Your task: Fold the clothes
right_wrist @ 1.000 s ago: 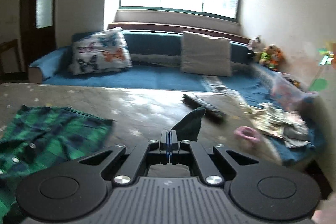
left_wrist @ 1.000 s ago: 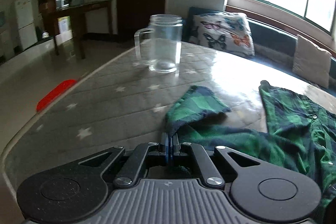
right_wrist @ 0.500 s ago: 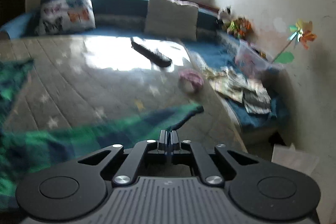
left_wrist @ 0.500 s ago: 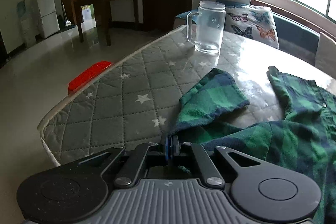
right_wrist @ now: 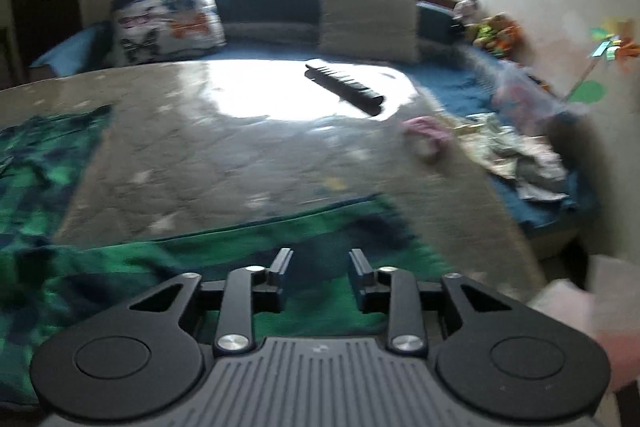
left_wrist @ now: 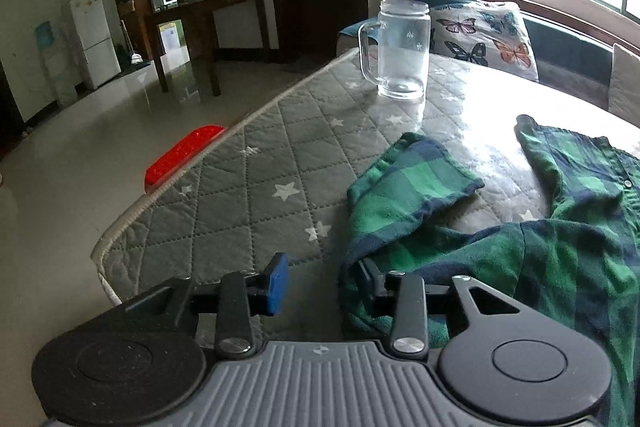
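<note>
A green and navy plaid shirt point(left_wrist: 540, 247) lies spread on the quilted grey table point(left_wrist: 248, 195), one sleeve cuff point(left_wrist: 416, 175) folded over toward the glass mug. My left gripper point(left_wrist: 322, 275) stands open at the shirt's near left edge; its right finger touches the cloth, and nothing is between the fingers. In the right wrist view the same shirt point(right_wrist: 224, 259) stretches across the near table, blurred. My right gripper point(right_wrist: 320, 263) hovers open just above that cloth, holding nothing.
A clear glass mug point(left_wrist: 400, 51) stands at the far side of the table. A dark remote-like object point(right_wrist: 344, 87) and a pink ring point(right_wrist: 428, 131) lie at the table's far right. A cushioned bench point(right_wrist: 280, 43) with pillows runs behind; a red object point(left_wrist: 184, 155) sits beyond the left edge.
Both grippers were shut on the shirt's edge and have opened, letting the cloth drop onto the table. The shirt now lies stretched out flatter across the near side.
</note>
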### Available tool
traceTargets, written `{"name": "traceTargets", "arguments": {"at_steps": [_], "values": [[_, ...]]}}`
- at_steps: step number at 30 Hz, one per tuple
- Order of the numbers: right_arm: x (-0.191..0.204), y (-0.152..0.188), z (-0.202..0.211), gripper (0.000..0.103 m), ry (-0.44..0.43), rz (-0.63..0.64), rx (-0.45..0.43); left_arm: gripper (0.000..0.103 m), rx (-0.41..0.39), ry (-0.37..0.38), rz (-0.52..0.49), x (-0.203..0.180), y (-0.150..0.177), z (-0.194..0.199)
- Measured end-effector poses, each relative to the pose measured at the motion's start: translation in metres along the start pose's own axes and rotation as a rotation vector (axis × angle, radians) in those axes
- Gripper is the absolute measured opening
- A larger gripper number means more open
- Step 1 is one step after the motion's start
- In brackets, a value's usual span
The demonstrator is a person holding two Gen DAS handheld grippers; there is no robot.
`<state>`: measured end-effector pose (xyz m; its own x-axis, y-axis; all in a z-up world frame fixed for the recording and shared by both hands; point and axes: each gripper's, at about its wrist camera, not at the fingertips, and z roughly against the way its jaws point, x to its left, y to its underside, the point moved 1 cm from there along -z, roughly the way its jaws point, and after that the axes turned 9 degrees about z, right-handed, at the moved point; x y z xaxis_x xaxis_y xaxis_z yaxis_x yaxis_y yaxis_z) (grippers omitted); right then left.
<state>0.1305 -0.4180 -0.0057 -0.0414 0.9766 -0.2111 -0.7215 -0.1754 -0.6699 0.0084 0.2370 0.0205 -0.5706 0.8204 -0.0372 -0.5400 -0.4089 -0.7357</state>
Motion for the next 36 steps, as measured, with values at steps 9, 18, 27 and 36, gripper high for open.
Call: {"name": "traceTargets", "arguments": {"at_steps": [9, 18, 27, 36], "values": [[0.03, 0.003, -0.024, 0.045, -0.064, 0.034, 0.055, 0.05, -0.041, 0.057, -0.037, -0.019, -0.006, 0.01], [0.039, -0.018, -0.025, 0.045, -0.126, 0.03, 0.035, 0.047, -0.004, 0.245, -0.145, -0.105, -0.016, -0.01], [0.094, -0.067, -0.042, 0.045, -0.282, 0.093, -0.013, 0.041, 0.038, 0.329, -0.218, -0.181, -0.039, -0.058], [0.158, -0.125, -0.08, 0.041, -0.418, 0.132, -0.043, 0.042, 0.055, 0.289, -0.23, -0.217, -0.064, -0.121]]}}
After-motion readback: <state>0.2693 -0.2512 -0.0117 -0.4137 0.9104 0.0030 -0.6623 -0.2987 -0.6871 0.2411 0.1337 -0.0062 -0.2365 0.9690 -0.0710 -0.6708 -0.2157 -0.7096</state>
